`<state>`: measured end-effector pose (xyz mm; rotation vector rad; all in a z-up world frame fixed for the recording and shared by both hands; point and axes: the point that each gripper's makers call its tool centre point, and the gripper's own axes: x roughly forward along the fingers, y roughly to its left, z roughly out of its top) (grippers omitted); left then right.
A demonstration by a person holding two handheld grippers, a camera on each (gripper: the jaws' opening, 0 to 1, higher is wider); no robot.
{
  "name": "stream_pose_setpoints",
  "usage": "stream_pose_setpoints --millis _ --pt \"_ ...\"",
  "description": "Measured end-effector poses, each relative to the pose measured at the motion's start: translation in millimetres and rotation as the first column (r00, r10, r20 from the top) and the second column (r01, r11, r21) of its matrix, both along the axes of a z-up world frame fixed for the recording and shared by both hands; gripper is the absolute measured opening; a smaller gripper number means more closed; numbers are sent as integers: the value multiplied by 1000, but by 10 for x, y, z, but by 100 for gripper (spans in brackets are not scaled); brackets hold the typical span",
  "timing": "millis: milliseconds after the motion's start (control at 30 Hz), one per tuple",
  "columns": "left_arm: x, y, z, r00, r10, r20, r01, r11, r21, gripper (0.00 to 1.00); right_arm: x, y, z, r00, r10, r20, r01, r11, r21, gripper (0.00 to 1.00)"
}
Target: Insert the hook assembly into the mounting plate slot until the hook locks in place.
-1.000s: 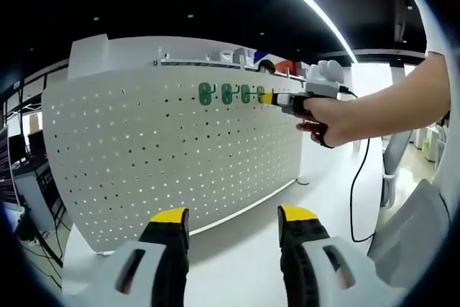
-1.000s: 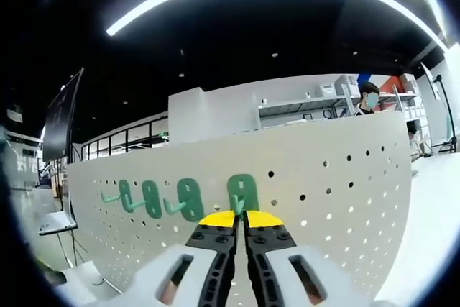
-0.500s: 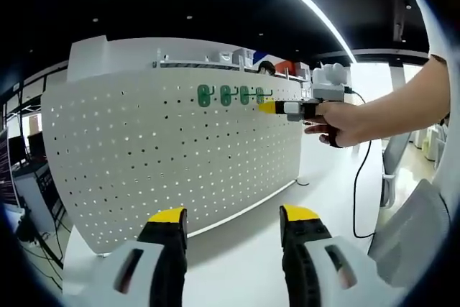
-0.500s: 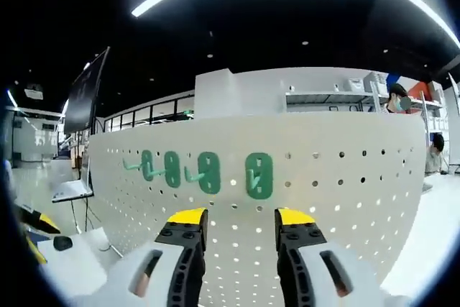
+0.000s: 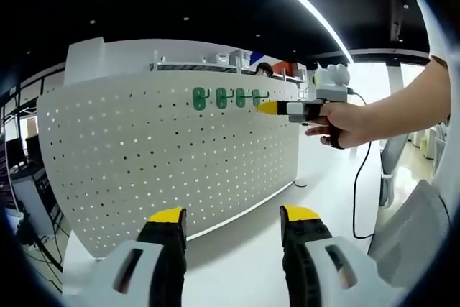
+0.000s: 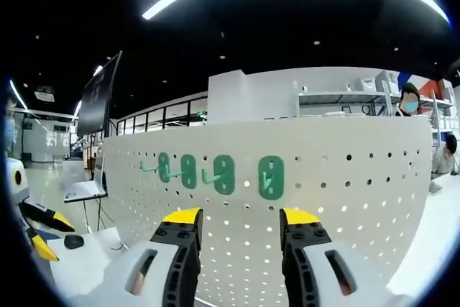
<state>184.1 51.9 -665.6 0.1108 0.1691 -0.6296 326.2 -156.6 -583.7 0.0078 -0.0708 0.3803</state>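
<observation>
A white pegboard mounting plate (image 5: 165,156) stands upright on the table. Several green hook assemblies hang in a row near its top (image 5: 221,98). In the right gripper view the nearest green hook (image 6: 271,177) sits on the plate (image 6: 345,199) just above my right gripper (image 6: 239,217), which is open, holds nothing and stands a little back from the hook. In the left gripper view a person's hand holds the right gripper (image 5: 269,108), its yellow tips just right of the row. My left gripper (image 5: 231,217) is open and empty, low and well short of the plate.
The plate stands on a white table (image 5: 244,249). A cable (image 5: 356,185) hangs from the right gripper. At the left edge of the right gripper view are the left gripper's yellow tips (image 6: 43,231), a small black object (image 6: 72,241) and a screen (image 6: 97,106). Shelving (image 6: 338,98) rises behind the plate.
My right gripper has opened, let go of the nearest green hook and drawn back; the hook stays on the plate. The left gripper has barely moved.
</observation>
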Motion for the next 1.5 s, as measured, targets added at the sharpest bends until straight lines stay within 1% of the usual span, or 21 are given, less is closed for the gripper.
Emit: stream_pose_setpoints --millis 133,233,333,467,567,667,1033,1333,1500 --pt "23 1 23 1000 -3 7 3 1000 4 54 -113 -18 -2 1000 18 10 -18 1000 -16 41" --pt "32 -1 30 1000 -4 11 4 1000 10 55 -179 -48 -15 1000 27 12 -26 1000 -14 42" --pt "35 0 41 1000 -5 12 5 1000 8 55 -271 -46 -17 999 52 14 -51 998 -37 42" --pt "40 9 44 1000 -1 10 1 1000 14 57 -355 -76 1 998 62 18 -62 997 -41 44" --pt "39 5 53 1000 -4 12 4 1000 13 58 -441 -103 4 997 69 17 -68 997 -29 45" --pt "35 -3 66 1000 -9 19 9 1000 17 60 -518 -116 -14 997 75 14 -74 997 -33 45" --pt "-2 -22 87 1000 -18 26 17 1000 18 62 -779 -172 -152 996 85 -15 -85 996 -27 47" --pt "-20 11 118 999 -4 42 4 1000 9 68 -981 -209 -278 995 97 -38 -98 995 -30 51" --pt "-22 40 165 998 6 61 -6 1000 0 73 -1099 -191 -368 992 111 -54 -114 992 -45 54"
